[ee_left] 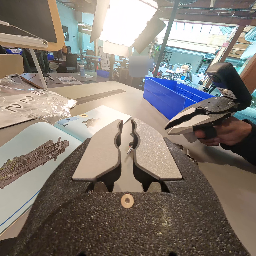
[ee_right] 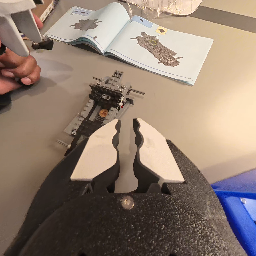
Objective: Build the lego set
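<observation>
Lying open on grey worktop [ee_right: 180,124]: pale-blue instruction booklet [ee_right: 159,45], crumpled clear bags [ee_left: 34,105] behind, blue bin [ee_left: 173,97] to right. Grey-black brick model [ee_right: 105,99] with protruding axles sits just ahead of right gripper [ee_right: 126,121], partly under it. Left gripper [ee_left: 126,121] fingers: narrow gap, bare; right likewise.

A grey worktop [ee_left: 131,97] with a dark strip [ee_left: 99,95] let into it fills the foreground of a large open workshop. A bright panel light [ee_left: 128,20] with black flaps hangs over it beside a black pole [ee_left: 164,41]. Behind stand further tables [ee_left: 88,56] and dark chairs [ee_left: 71,61]. Dark wooden beams [ee_left: 200,18] cross the ceiling, and a row of high windows [ee_left: 200,28] lets in daylight at the right.
</observation>
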`<act>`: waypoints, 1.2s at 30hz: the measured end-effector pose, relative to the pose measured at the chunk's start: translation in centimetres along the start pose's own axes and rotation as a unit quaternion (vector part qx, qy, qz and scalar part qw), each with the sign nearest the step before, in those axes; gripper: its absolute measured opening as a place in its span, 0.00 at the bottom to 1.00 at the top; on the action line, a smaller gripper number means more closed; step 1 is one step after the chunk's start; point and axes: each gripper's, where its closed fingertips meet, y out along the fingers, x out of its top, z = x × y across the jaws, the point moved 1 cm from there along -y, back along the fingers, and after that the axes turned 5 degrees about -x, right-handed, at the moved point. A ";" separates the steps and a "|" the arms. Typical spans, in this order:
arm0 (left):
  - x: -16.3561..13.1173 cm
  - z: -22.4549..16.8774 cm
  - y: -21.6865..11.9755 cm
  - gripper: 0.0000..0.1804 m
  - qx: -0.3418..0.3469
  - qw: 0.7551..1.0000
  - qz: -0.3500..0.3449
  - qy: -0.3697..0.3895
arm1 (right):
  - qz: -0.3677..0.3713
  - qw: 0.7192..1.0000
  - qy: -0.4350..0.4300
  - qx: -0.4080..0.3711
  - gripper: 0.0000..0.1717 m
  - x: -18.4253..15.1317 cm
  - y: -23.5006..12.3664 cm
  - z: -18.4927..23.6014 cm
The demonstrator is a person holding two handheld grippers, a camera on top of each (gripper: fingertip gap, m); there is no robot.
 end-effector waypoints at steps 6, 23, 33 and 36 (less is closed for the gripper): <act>-0.1 0.5 -0.2 0.03 -0.002 1.000 0.000 -0.025 | 0.010 1.000 -0.012 -0.004 0.11 1.1 1.9 -1.1; -1.1 1.2 1.2 0.00 -0.027 0.996 0.034 -0.079 | 0.066 0.998 -0.024 -0.004 0.12 -0.7 3.7 -1.4; -1.8 0.7 1.8 0.00 -0.013 0.996 0.071 -0.045 | 0.064 0.998 0.011 0.020 0.12 -0.6 3.6 -1.5; -2.4 0.2 2.1 0.00 -0.013 0.995 0.098 -0.021 | 0.066 0.998 0.006 0.016 0.12 -0.7 3.6 -1.4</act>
